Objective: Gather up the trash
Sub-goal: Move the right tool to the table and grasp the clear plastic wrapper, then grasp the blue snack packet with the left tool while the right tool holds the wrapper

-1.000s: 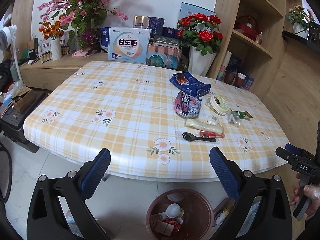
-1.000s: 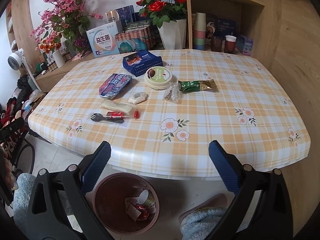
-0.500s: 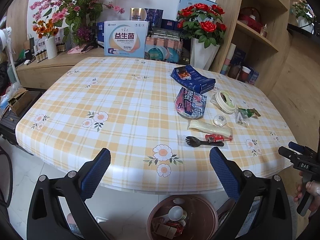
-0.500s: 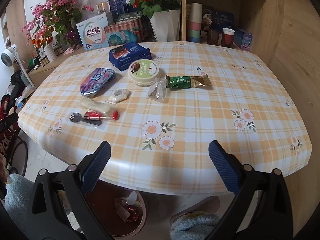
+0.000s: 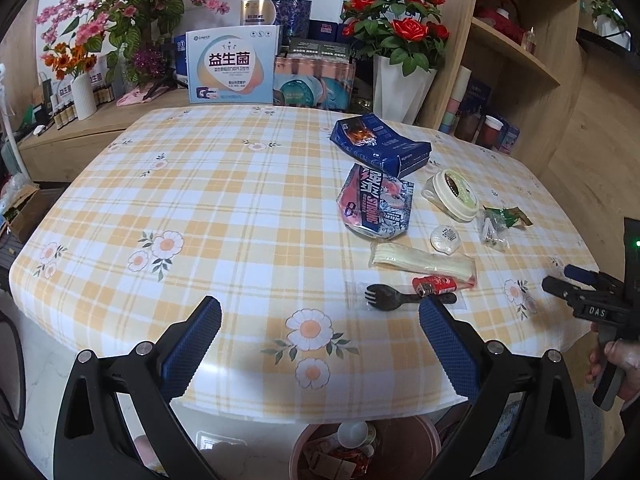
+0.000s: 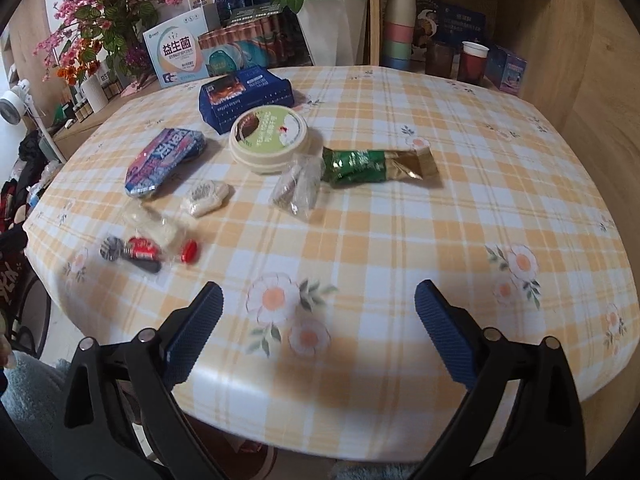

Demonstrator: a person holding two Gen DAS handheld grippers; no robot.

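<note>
covering the whole round table (image 5: 224, 200) is a yellow-and-white checked cloth with printed daisies, and the trash sits in a loose cluster toward one side of it. a dark blue box (image 5: 380, 146) lies farthest back, a crumpled snack bag (image 5: 374, 206) just in front of it, a round cream tub (image 5: 454, 196) beside that. nearer the edge rest a long pale wrapper (image 5: 420, 262), a small red wrapper (image 5: 436, 284) and a black plastic spork (image 5: 396, 302); a green-and-gold sachet (image 6: 376, 164) and a clear crinkled packet (image 6: 298, 186) lie off toward the tub. below the table's rim stands a brown bin (image 5: 364, 448) with scraps already in it. behind, a wooden sideboard holds pink blossoms, red roses in a white vase and cartons; wooden shelving rises alongside. the left gripper (image 5: 320, 350) hovers spread wide over the near edge, nothing between its jaws. the right gripper (image 6: 318, 336) has just been narrowing a little, yet stands wide apart and empty above the cloth.
</note>
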